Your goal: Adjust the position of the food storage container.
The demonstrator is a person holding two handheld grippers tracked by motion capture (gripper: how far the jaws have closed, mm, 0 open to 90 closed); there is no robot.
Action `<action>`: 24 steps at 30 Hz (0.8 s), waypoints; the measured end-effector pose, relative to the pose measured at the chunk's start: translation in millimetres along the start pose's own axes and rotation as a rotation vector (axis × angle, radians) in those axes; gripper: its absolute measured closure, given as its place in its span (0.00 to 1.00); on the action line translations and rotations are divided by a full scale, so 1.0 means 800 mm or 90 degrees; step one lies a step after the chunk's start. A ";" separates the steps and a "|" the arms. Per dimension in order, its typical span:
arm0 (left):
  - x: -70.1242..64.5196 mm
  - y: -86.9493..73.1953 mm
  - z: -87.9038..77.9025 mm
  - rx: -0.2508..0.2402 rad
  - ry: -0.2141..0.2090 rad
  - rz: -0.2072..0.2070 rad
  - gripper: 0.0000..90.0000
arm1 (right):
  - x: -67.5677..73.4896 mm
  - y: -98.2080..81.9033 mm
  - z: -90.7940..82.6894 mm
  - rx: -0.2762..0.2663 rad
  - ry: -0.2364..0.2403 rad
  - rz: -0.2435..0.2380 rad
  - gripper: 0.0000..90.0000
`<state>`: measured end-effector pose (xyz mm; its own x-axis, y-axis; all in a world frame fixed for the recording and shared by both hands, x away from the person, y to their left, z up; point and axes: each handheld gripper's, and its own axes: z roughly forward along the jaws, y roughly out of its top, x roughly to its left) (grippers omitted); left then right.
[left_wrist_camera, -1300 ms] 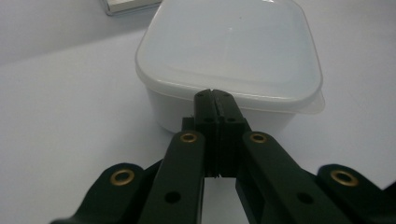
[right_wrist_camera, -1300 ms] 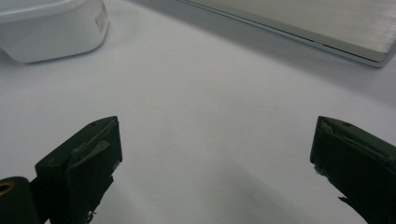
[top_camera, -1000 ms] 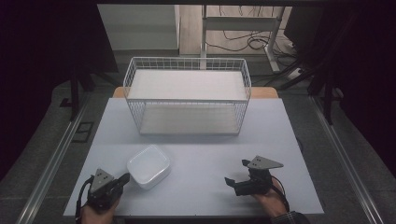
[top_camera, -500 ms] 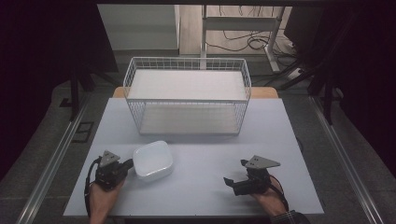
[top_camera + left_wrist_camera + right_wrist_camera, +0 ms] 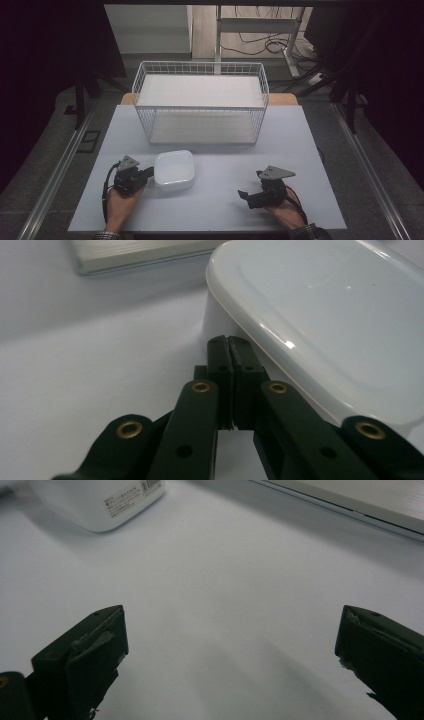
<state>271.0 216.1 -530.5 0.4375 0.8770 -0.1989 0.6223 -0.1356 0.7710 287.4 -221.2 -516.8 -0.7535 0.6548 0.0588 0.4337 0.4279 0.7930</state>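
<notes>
Pushing the white container [image 5: 174, 169] from the desk's [image 5: 310, 150] near edge, our closed left hand-held gripper [image 5: 146, 173] risked slipping past its rounded corner.

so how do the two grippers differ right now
The left gripper has its jaws shut together with nothing between them, while the right gripper has its jaws wide open over bare table. The left gripper's tips sit against the side of the white box; the right gripper is well apart from it. Both are black, hand-held and low over the table, and neither holds anything.
</notes>
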 end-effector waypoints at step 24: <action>-0.072 0.031 0.063 0.012 -0.084 0.078 0.99 | -0.004 0.003 0.010 0.051 -0.006 0.015 0.04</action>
<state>294.0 139.2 -530.4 0.5919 0.7850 -0.1827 0.5704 -0.2479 0.7831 295.1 -217.2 -520.1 -0.7384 0.6706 0.0709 0.4894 0.4607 0.7405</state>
